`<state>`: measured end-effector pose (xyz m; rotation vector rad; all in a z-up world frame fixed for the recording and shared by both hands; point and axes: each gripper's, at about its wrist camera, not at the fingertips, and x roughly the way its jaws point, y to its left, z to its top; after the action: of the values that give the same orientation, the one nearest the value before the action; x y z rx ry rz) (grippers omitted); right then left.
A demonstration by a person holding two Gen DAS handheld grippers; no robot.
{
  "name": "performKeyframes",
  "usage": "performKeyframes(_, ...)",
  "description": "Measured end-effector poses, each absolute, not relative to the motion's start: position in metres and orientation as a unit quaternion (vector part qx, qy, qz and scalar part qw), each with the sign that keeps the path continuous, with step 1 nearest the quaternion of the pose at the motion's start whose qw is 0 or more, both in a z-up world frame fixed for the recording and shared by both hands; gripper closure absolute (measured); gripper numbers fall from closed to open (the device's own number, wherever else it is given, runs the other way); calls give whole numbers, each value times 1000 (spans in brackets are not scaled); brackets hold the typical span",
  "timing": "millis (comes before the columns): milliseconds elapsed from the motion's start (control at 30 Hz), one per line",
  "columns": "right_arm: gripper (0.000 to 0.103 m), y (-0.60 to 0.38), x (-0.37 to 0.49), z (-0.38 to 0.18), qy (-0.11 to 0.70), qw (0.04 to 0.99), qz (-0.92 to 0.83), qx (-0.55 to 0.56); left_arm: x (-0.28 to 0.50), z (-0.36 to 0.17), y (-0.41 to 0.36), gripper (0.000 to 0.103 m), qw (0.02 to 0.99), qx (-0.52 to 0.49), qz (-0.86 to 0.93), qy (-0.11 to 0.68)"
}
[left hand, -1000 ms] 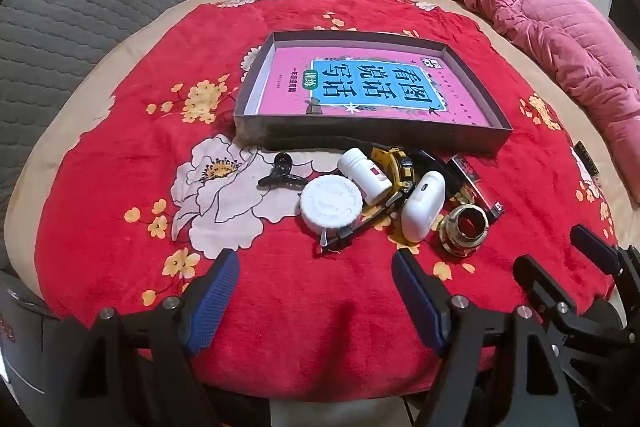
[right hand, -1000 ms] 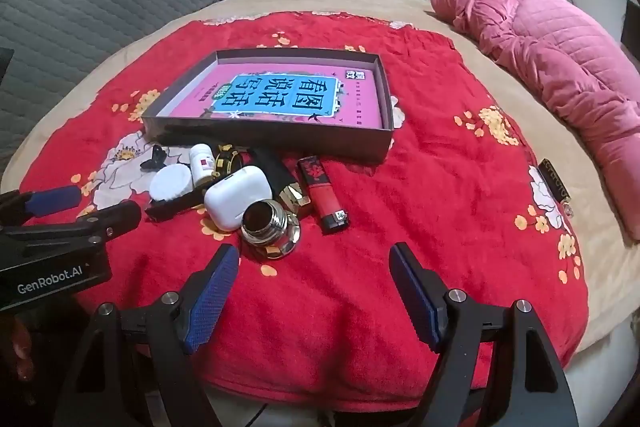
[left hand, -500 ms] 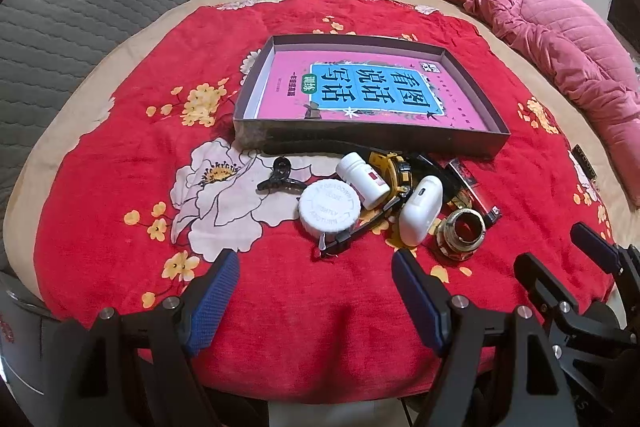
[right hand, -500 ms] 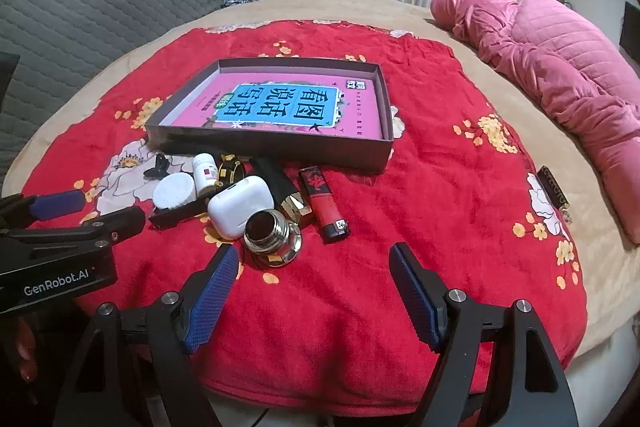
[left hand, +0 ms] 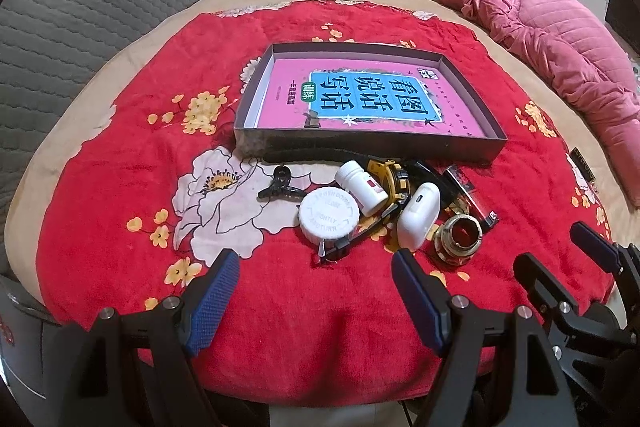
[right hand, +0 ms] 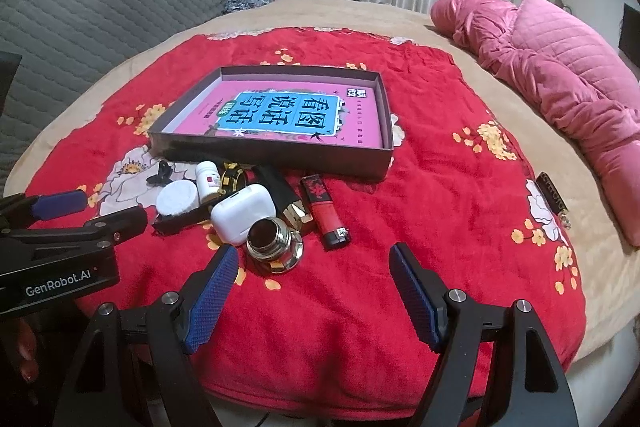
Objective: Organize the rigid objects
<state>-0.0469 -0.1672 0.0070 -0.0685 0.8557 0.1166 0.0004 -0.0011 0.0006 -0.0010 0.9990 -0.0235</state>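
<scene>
both grippers' jaws apart before cluttered items (left hand: 384, 203), box (left hand: 360, 143)

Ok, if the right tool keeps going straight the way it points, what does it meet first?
Probably the metal fitting, just ahead toward the left finger, then the red lighter. The right tool is open and empty; depth is hard to judge.
</scene>
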Motion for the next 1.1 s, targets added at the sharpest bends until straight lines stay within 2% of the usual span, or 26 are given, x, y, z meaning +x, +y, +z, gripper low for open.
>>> performKeyframes(500,24,-169,-45,7,416,907,57,-28,1,2,1,25,878,-6,-24,479)
performKeyframes(1100,24,-162,-30,-17,434,896,91,-23,22,-19,50,25,868,-45,-14,495)
